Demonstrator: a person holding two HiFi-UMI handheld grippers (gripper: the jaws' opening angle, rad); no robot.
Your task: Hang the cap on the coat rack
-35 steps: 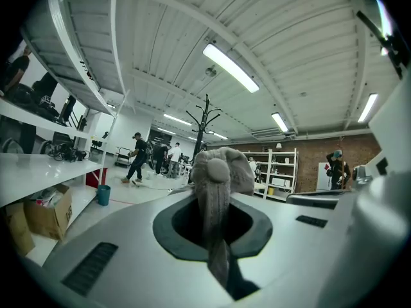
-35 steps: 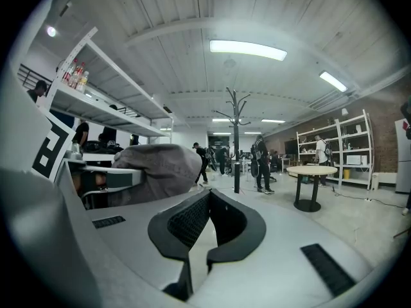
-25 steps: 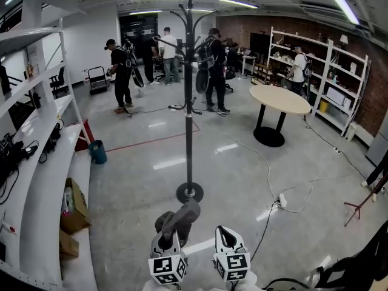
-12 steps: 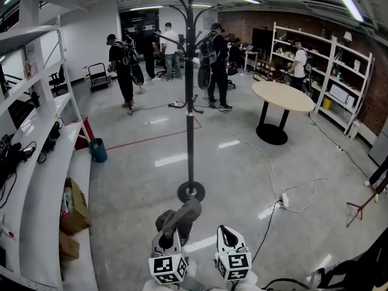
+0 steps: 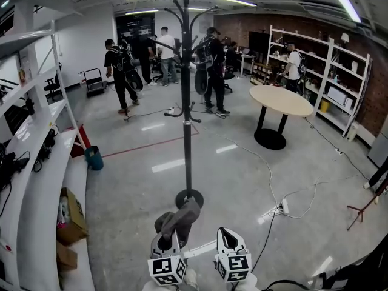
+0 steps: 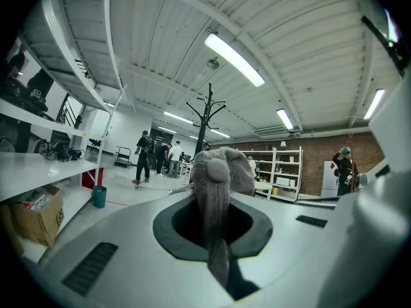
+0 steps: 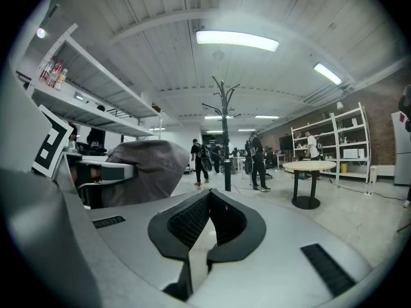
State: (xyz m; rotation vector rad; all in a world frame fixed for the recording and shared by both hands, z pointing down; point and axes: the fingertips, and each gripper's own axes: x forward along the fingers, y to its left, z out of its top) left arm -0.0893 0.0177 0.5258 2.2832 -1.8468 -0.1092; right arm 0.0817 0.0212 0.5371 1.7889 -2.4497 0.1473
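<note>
A grey knitted cap (image 5: 180, 217) hangs bunched from my left gripper (image 5: 167, 241), which is shut on it low in the head view. The left gripper view shows the cap (image 6: 217, 172) pinched between the jaws and standing up above them. The black coat rack (image 5: 186, 96) stands straight ahead on the floor, its round base (image 5: 189, 199) just beyond the cap and its hooks high up. My right gripper (image 5: 226, 235) sits beside the left one, shut with nothing in it. From the right gripper view, the cap (image 7: 144, 169) is at the left and the rack (image 7: 226, 140) ahead.
White shelving (image 5: 36, 180) with boxes and cables runs along the left. A round table (image 5: 279, 102) stands at the right, with cables and a power strip (image 5: 280, 207) on the floor near it. Several people stand behind the rack. More shelves (image 5: 339, 83) line the far right wall.
The rack's base has drifted slightly lower and nearer in the head view. Both grippers keep their places and the cap stays held. The people at the back have shifted a little.
</note>
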